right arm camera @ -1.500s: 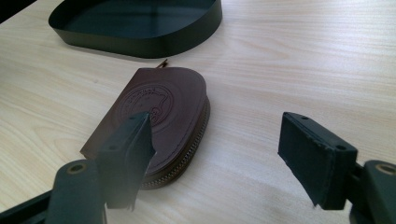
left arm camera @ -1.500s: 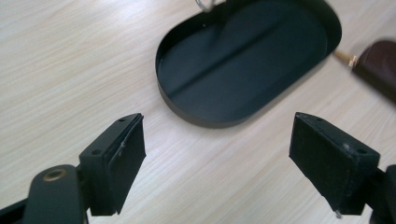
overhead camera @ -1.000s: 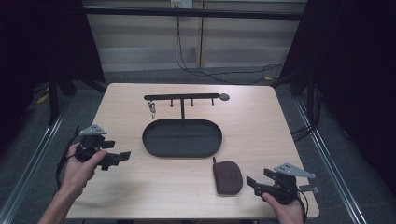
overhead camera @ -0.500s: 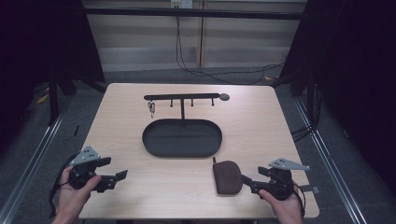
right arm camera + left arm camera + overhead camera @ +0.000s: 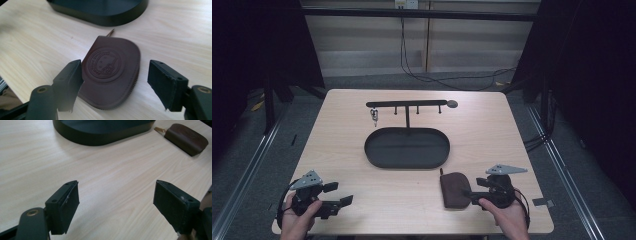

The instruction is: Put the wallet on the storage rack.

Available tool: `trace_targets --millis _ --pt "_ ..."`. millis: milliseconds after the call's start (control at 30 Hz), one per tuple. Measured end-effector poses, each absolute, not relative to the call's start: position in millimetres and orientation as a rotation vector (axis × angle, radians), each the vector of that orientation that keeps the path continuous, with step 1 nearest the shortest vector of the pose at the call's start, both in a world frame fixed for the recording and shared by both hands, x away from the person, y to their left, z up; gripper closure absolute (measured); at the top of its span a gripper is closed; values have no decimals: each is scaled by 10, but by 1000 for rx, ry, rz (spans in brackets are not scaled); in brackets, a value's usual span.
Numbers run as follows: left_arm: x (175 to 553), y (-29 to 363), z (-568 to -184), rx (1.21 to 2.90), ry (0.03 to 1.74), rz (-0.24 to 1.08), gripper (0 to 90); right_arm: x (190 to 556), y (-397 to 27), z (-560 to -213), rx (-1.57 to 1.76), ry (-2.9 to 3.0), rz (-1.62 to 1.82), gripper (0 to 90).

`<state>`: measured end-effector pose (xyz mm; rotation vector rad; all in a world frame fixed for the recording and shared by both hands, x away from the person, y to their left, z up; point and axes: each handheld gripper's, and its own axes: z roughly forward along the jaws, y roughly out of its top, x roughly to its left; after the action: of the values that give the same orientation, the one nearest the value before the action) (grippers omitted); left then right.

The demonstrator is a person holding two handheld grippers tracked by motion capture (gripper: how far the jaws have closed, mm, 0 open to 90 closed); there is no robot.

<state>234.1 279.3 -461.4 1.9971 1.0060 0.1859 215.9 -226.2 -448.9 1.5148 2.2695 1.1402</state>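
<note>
Pale wood table [image 5: 362, 145] in a dark room carries a black oval tray [image 5: 407, 148] at its centre, with a hook rack [image 5: 407, 105] at 12 o'clock from it. The brown leather pouch [image 5: 112, 72] lies flat at 5 o'clock from the tray. It looks light, soft and a little smooth; best to pinch it across its two side edges. The right gripper [image 5: 115, 85] has just been closing, and the pouch lies between its jaws, not yet pressed. The left gripper [image 5: 116, 205] is spread wide over bare wood, with the pouch well apart at 2 o'clock.
</note>
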Motion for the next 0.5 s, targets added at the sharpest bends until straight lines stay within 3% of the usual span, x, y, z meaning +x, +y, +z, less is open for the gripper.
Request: trace_targets --millis 333,500 --pt "2333 2736 -4647 2040 962 161 192 2440 -2103 -4435 1524 2372 973 332" --pt "2346 2707 -4664 2059 953 144 190 2597 -2113 -4401 1583 2455 830 275"
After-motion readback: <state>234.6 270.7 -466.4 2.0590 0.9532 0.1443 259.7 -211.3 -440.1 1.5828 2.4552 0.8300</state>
